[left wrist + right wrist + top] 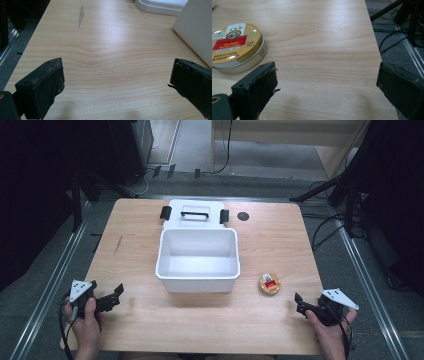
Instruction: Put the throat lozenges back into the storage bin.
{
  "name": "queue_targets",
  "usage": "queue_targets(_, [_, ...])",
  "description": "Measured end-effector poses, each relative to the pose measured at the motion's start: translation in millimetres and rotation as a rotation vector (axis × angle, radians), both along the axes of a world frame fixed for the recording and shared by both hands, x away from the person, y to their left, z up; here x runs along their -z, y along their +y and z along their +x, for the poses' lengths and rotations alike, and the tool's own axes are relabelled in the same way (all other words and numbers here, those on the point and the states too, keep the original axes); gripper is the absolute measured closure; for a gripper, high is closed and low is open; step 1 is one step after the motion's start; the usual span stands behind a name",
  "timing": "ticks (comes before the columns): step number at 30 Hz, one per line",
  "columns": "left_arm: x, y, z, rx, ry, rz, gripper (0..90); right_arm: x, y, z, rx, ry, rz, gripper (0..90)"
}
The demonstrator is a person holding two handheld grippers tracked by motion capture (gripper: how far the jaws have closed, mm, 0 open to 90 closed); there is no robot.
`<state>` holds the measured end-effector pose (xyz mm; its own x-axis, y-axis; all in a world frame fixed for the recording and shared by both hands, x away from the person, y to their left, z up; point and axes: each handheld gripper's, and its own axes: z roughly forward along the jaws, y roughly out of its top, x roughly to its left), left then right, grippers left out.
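Candy tin (269, 284) sits untouched on the table (280, 245), just right of the empty white bin (198, 280); right tongs (303, 305) and left tongs (113, 296) gape empty, so all work remains

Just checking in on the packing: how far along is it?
Done: the white box stands open, its lid lying behind it. In hand: nothing; the left gripper and right gripper are open above the table. Left: the candy tin sits outside the box, nearest the right gripper.

black left gripper (116, 296) w/ grey triangular plate, black right gripper (299, 303) same, worn black jaws, trailing cables
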<state>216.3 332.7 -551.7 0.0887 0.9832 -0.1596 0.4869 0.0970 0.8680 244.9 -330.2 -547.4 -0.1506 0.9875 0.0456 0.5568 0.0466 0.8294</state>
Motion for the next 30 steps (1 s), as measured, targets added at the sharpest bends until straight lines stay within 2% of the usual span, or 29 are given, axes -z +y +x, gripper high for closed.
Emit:
queue_targets(4, [-0.1,-0.3,-0.4,-0.002,-0.002,0.003,0.0,-0.1,1.1,-0.4,0.008,-0.004,-0.008,3.7])
queue_targets(14, [-0.1,-0.1,-1.2,-0.005,-0.007,-0.001,0.0,0.2,6.4,-0.7,-0.013,0.004,-0.049,6.1])
queue_targets(16, [-0.1,-0.4,-1.1,-0.006,-0.006,0.000,0.0,-0.7,6.6,-1.3,-0.008,-0.006,-0.056,7.8])
queue_targets(20, [-0.1,-1.4,-0.8,-0.008,-0.008,0.010,0.0,-1.3,6.2,-1.7,-0.013,0.007,-0.046,8.0])
queue_targets(21, [0.0,-1.7,-0.9,-0.009,-0.009,0.012,0.0,-2.6,6.7,-1.4,-0.030,0.021,-0.032,8.0])
queue_targets(26, [-0.1,-1.7,-1.2,-0.009,-0.010,0.014,0.0,-8.8,10.5,0.3,-0.046,0.035,-0.043,8.0])
queue_targets(30, [-0.2,-1.7,-1.4,-0.010,-0.011,0.014,0.0,-14.9,12.7,2.8,-0.060,0.066,-0.055,8.0])
